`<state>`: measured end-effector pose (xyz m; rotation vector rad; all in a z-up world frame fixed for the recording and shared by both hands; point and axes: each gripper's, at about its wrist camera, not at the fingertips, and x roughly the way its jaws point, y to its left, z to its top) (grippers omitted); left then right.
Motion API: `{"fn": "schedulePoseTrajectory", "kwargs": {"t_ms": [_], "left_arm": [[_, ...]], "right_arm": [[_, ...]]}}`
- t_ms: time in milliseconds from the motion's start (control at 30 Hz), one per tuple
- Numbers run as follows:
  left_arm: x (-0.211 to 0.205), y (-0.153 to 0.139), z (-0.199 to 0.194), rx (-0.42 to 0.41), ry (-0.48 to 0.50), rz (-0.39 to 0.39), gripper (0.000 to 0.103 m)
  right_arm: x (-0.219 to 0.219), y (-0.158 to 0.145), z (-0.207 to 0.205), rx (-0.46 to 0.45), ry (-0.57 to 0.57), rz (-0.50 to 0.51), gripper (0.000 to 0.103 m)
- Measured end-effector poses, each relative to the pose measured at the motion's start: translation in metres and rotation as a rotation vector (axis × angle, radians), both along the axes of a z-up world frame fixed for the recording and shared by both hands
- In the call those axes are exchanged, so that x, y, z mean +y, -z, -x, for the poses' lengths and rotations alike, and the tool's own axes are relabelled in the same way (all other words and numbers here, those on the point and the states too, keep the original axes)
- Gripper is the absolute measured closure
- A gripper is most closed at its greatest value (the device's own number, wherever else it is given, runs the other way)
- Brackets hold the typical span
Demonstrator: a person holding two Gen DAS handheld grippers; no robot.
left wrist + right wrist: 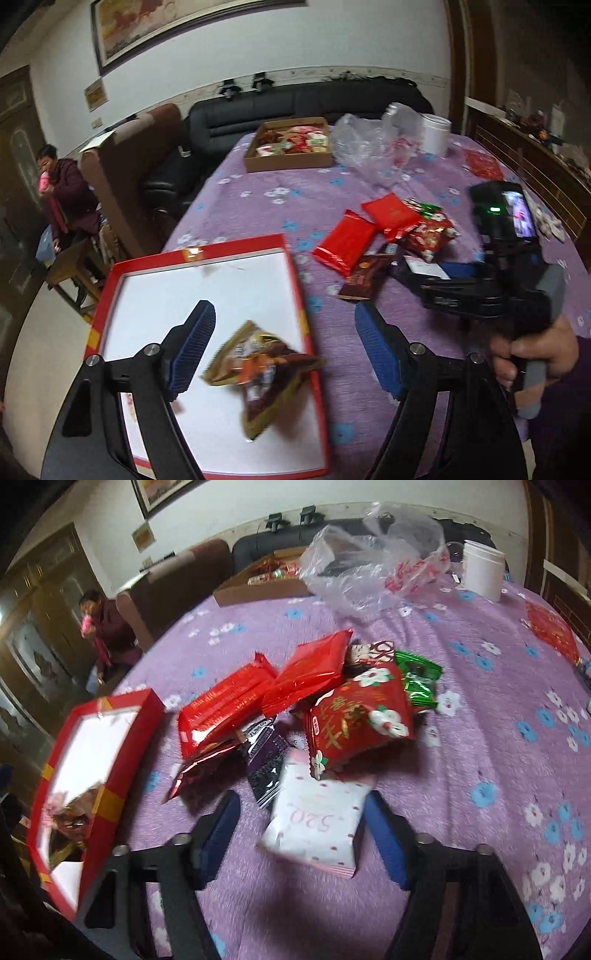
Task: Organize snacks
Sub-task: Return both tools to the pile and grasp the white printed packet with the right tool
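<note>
Hovering over the red tray (295,295) with its white floor, left gripper (284,350) with blue pads spread wide and nothing pressed between them; brown-and-gold snack packet (258,373) blurred just beyond the fingers, over or on the tray's white floor, which of the two impossible to tell. Reaching down at the snack pile on the purple flowered tablecloth (480,709), right gripper (301,834) with jaws apart around a white packet marked 520 (314,827); right pad just beside the packet's edge, left pad clear of it, no grip visible. Lying behind that packet: a red flowered packet (358,720), two plain red packets (225,705), a green packet (421,683), a dark purple packet (266,764) and a shiny brown one (207,764). Standing farther back on the table: a cardboard box of snacks (291,147), a clear plastic bag (376,561) and a white tub (482,572). Sitting at the room's far left edge, a person in dark red (62,188)
</note>
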<state>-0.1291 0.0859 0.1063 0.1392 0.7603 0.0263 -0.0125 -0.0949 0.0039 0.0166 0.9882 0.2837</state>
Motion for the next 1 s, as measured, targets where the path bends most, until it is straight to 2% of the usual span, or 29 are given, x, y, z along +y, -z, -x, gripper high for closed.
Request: {"fn": "schedulePoseTrajectory", "kwargs": {"t_ms": [133,233,333,433,567,633,733,867,900,967,1000], "left_arm": [[-0.025,0.008,-0.012,0.045,0.078,0.003,0.025],[-0.039,0.016,-0.028,0.088,0.099,0.025,0.025],[-0.051,0.028,-0.048,0.130,0.096,0.028,0.025],[-0.060,0.043,-0.067,0.170,0.090,0.013,0.025],[-0.069,0.065,-0.092,0.251,0.105,-0.008,0.025],[-0.070,0.075,-0.100,0.306,0.122,0.010,0.025],[-0.065,0.086,-0.111,0.347,0.098,0.023,0.025],[-0.063,0.092,-0.117,0.353,0.105,0.061,0.025],[-0.063,0.092,-0.119,0.351,0.110,0.068,0.027],[-0.065,0.091,-0.119,0.343,0.123,0.080,0.039],[-0.067,0.090,-0.117,0.337,0.133,0.078,0.049]], "right_arm": [[0.003,0.004,-0.003,-0.042,-0.047,0.088,0.053],[-0.016,0.008,-0.009,-0.076,-0.047,0.116,0.053],[-0.041,0.010,-0.018,-0.117,-0.020,0.103,0.053],[-0.057,0.008,-0.024,-0.116,-0.018,0.049,0.052],[-0.051,0.008,-0.025,-0.126,-0.036,0.104,0.052],[-0.051,0.008,-0.025,-0.126,-0.038,0.108,0.051],[-0.051,0.008,-0.024,-0.126,-0.036,0.121,0.048],[-0.056,0.008,-0.024,-0.109,-0.010,0.122,0.039],[-0.056,0.008,-0.024,-0.108,-0.010,0.122,0.039],[-0.056,0.008,-0.023,-0.111,-0.010,0.130,0.040],[-0.056,0.008,-0.023,-0.111,-0.010,0.130,0.040]]}}
